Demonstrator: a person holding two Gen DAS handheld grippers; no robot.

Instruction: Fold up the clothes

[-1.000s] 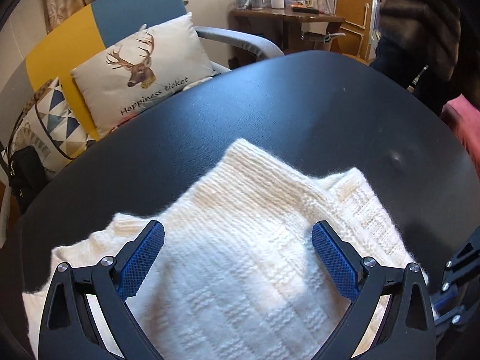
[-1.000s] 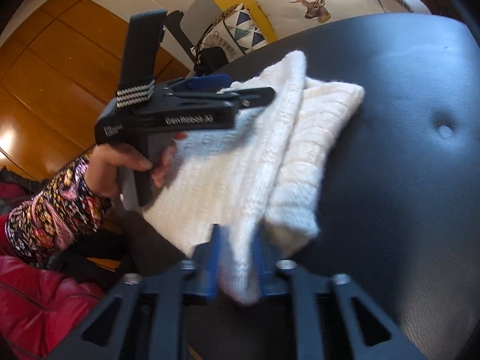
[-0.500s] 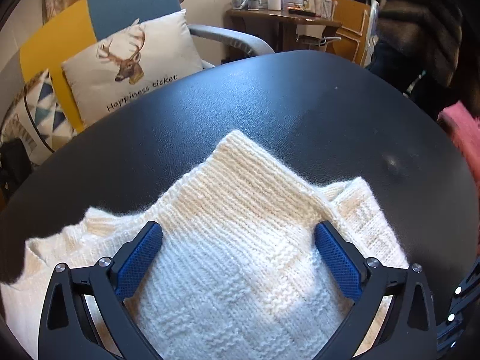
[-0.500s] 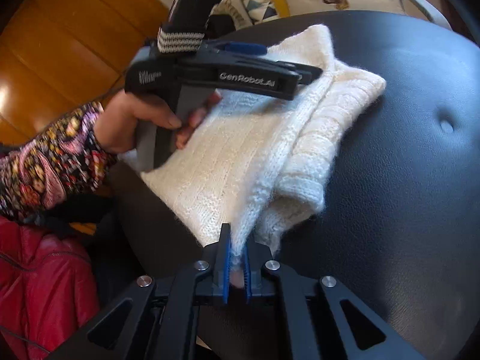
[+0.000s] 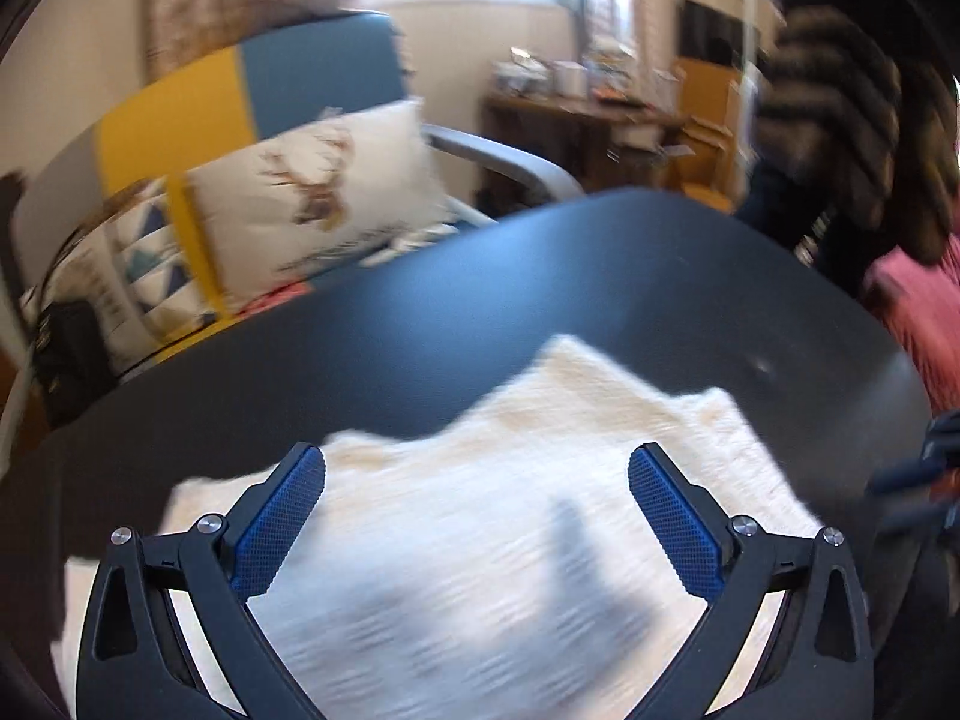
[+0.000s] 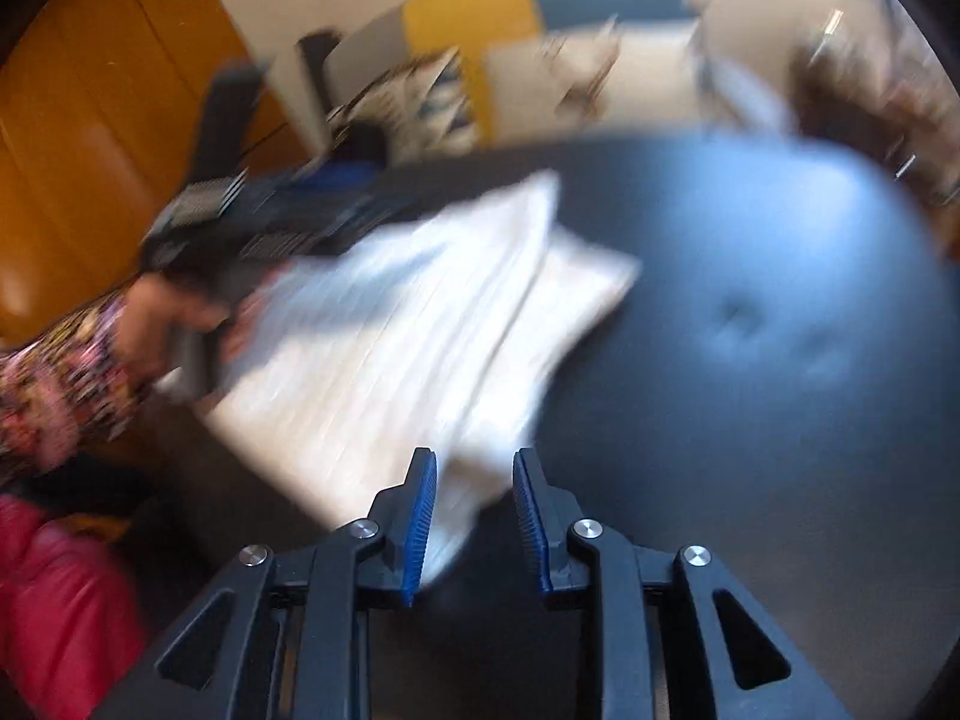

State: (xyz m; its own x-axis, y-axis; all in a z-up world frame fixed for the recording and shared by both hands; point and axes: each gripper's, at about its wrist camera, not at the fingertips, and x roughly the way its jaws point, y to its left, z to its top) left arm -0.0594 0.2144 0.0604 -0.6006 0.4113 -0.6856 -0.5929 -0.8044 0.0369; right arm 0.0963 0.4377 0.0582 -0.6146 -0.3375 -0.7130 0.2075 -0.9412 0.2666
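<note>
Now I am holding my right hand-held gripper (image 6: 474,510) released beside the near corner of the folded white sweater (image 6: 420,324) and my left hand-held gripper (image 5: 477,510) spread wide above it on the black surface (image 6: 750,360), aiming to leave the layers undisturbed.

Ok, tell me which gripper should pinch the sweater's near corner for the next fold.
Right. The right gripper is open with the cream sweater corner already between its fingers. The left gripper is open wide over the sweater's middle, away from any edge.
</note>
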